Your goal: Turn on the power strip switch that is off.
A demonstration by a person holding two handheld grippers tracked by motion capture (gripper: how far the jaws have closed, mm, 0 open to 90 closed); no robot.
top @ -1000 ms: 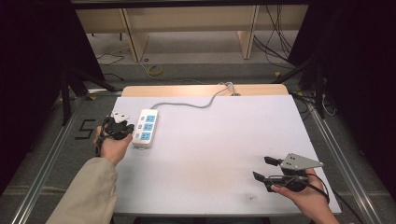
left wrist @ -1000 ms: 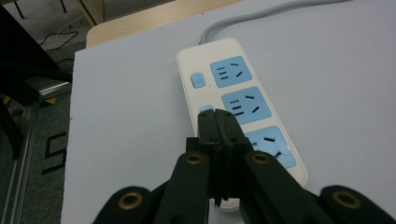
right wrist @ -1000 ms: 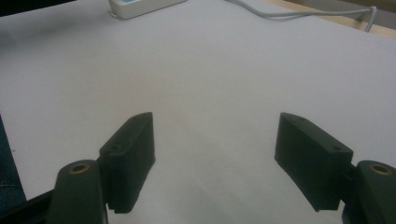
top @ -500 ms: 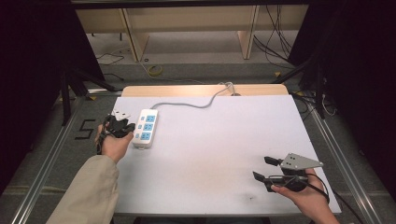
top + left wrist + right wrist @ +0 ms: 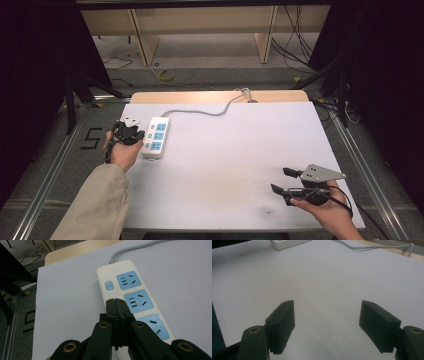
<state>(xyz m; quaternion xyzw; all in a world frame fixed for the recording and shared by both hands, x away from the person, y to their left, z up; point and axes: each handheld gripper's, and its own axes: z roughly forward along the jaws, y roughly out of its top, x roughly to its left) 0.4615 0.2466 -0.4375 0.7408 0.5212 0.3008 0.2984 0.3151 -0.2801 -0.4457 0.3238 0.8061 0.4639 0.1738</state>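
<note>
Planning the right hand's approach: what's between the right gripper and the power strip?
Nothing: in the high view, bare white table stretches from the right gripper to the power strip, where the shut left gripper sits.

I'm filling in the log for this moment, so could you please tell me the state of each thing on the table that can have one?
Left claw: shut, empty, tips over the power strip beside its switch.
Right claw: open, empty, above bare table.
Power strip: flat on the table, three blue sockets empty, grey cable running off the far edge.
Switch: on or off, cannot tell.
</note>
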